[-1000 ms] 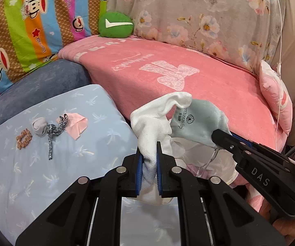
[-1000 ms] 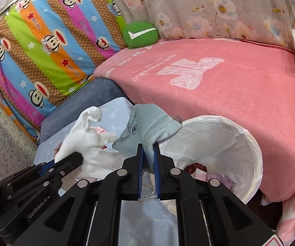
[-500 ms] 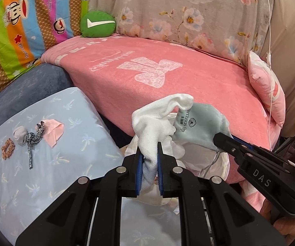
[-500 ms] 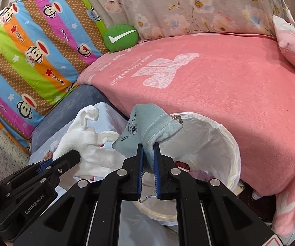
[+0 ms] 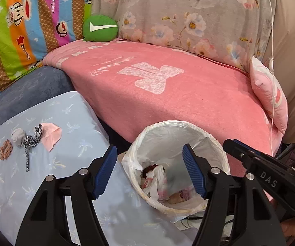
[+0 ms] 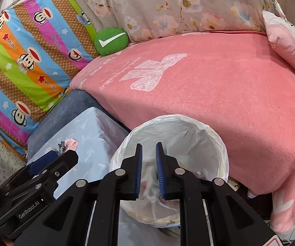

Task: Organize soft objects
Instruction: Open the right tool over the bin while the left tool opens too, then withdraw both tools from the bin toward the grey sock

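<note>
- Both sets of fingers hang over the white-lined bin [image 5: 213, 141]. From my left wrist, my left gripper [image 5: 149, 170] has just been opening and now stands wide, its blue pads [image 5: 106, 170] well apart with nothing between them.
- Through that gap I see into the bin: a blurred grey-green cloth [image 5: 175, 181] and a white cloth [image 5: 155, 179] lie on the pile at the bottom, with pink and dark pieces beside them.
- Only this view shows what remains on the pale blue cushion [image 5: 44, 184] at left: a brown scrunchie [image 5: 5, 149], a grey rolled sock [image 5: 18, 137], a leopard-print band [image 5: 31, 143] and a pink cloth [image 5: 52, 135], all close together.
- My right gripper [image 5: 248, 157] enters from the right edge, its tip at the bin's rim; from here I cannot tell how its jaws stand.
- From my right wrist, my right gripper [image 6: 148, 168] has just been opening too; its pads [image 6: 160, 170] stand narrowly apart and grip nothing. Pale, blurred fabric shows in the bin below them.
- Here the bin [image 6: 213, 135] sits between the blue cushion [image 6: 94, 127] and the pink blanket [image 6: 229, 94]. Of the cushion's items, only the pink cloth [image 6: 71, 143] and a bit of the leopard band [image 6: 61, 145] peek above my left gripper [image 6: 51, 162].
- Both views show the green checkmark pillow [image 6: 111, 41] at the back.
</note>
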